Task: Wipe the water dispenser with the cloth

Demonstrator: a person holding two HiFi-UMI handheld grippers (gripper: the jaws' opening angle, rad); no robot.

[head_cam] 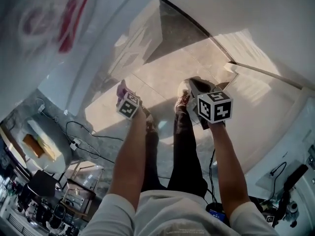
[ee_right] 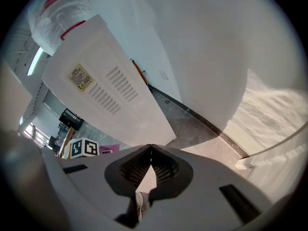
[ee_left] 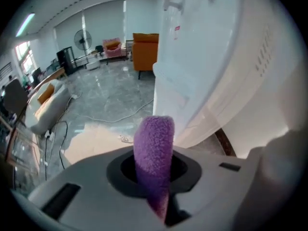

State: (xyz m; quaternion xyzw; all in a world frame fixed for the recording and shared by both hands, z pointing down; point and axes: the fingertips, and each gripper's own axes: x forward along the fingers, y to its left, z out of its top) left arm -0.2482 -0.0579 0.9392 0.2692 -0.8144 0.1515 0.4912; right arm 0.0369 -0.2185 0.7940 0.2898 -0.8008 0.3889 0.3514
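Your left gripper (head_cam: 126,101) is clamped on the purple cloth (ee_left: 154,143), which stands up as a folded roll from between its jaws. The white water dispenser (ee_left: 207,61) rises just ahead and to the right of it, standing on the floor (head_cam: 162,77); as far as these views show, the cloth is not touching it. Your right gripper (ee_right: 150,152) has its jaws drawn together with nothing in them, and it hangs near the dispenser's vented panel (ee_right: 110,88). By the look of it, the wipe is about to start. Lay the free end of the cloth flat on the casing rather than poking with the tip. Press lightly, so that only cloth and never the jaws meets the plastic, and draw long overlapping strokes from the top down. Work gently round the taps (ee_left: 166,1), because the tall body may rock if you push hard.
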